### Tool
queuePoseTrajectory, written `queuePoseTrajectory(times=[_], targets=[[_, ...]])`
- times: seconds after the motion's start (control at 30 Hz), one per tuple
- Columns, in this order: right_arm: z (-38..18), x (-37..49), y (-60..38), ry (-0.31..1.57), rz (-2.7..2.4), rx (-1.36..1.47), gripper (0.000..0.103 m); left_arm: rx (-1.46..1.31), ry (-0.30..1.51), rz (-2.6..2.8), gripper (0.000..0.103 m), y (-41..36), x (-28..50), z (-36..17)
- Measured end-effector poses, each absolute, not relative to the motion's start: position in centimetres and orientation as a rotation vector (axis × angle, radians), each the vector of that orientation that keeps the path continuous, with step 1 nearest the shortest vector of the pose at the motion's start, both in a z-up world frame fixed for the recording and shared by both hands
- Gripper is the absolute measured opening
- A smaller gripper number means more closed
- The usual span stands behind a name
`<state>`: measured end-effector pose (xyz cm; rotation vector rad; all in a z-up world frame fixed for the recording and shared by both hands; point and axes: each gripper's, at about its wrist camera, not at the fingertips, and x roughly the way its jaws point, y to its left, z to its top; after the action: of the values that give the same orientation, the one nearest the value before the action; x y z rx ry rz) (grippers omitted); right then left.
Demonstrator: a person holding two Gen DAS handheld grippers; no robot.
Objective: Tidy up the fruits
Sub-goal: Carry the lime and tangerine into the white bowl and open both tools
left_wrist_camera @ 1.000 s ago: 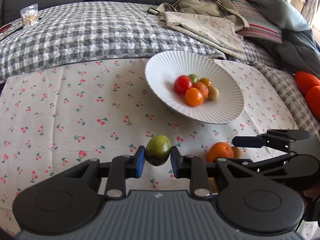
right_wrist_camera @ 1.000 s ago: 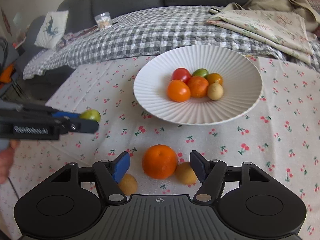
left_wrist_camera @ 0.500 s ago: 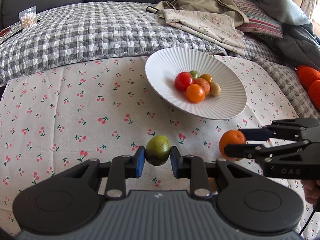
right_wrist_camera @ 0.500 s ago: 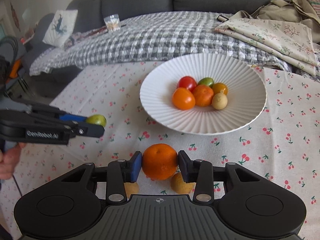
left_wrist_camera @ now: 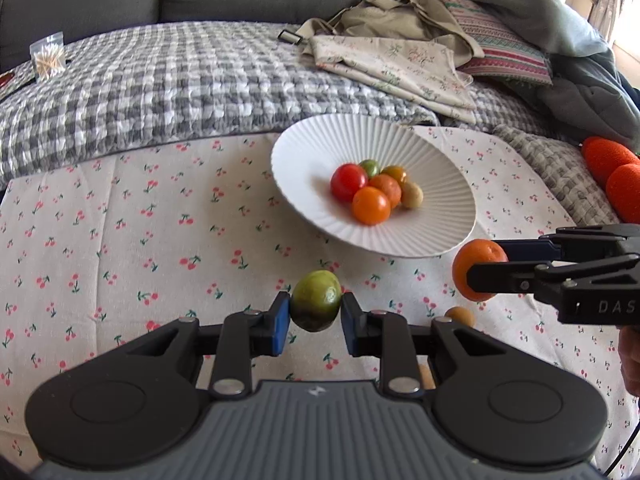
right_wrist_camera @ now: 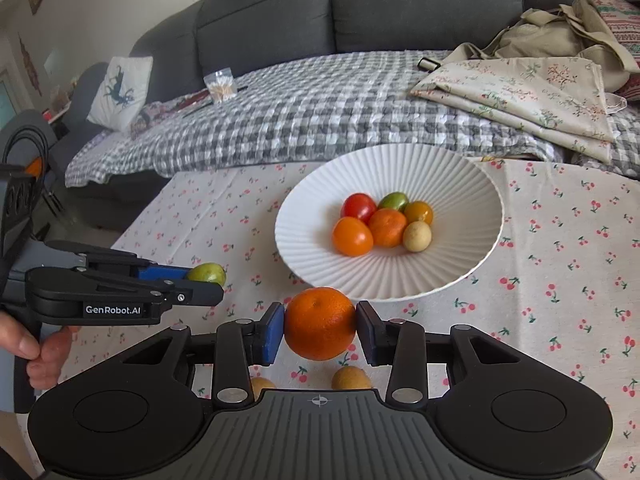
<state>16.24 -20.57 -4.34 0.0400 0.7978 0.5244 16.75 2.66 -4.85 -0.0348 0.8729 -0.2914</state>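
Note:
My left gripper (left_wrist_camera: 315,316) is shut on a green fruit (left_wrist_camera: 316,300) and holds it above the cherry-print cloth, short of the white ribbed plate (left_wrist_camera: 432,236). The green fruit also shows in the right wrist view (right_wrist_camera: 207,273). My right gripper (right_wrist_camera: 320,330) is shut on an orange (right_wrist_camera: 320,322), lifted above the cloth just in front of the plate (right_wrist_camera: 472,216). The orange shows in the left wrist view (left_wrist_camera: 476,264) to the right. The plate holds several small fruits, red (right_wrist_camera: 358,207), orange (right_wrist_camera: 352,236) and tan (right_wrist_camera: 417,237). Two small tan fruits (right_wrist_camera: 351,378) (right_wrist_camera: 262,385) lie on the cloth under the right gripper.
A grey checked blanket (left_wrist_camera: 160,92) and folded floral cloths (left_wrist_camera: 400,64) lie behind the table on a grey sofa. A bag of cotton swabs (left_wrist_camera: 48,60) sits at the back left. Orange-red round objects (left_wrist_camera: 616,176) are at the right edge.
My right gripper closed on the orange and lifted it off the cloth, leaving the two tan fruits. Both grippers have risen a little with their fruits.

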Motion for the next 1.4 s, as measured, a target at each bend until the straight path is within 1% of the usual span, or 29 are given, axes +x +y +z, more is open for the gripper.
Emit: queuePoseTrajectory(times=[0.43, 0.73, 1.1, 1.4], targets=[[-1.9, 17.1, -23.6, 0.730, 0.469, 0.112, 0.038, -0.005, 0.825, -0.311, 0.025, 1.4, 17.0, -4.1], [-1.6, 18.4, -25.4, 0.705, 0.404, 0.146, 0.038, 0.040, 0.789, -0.362, 0.025, -1.7, 17.4, -3.9], [-2.4, 21.0, -28.6, 0.701, 0.291, 0.216, 0.038, 0.125, 0.760, -0.399, 0.025, -5.4, 19.0, -4.3], [-3.1, 22.8, -27.4, 0.708, 0.303, 0.176, 0.038, 0.173, 0.779, -0.404, 0.025, -8.7, 21.2, -5.9]])
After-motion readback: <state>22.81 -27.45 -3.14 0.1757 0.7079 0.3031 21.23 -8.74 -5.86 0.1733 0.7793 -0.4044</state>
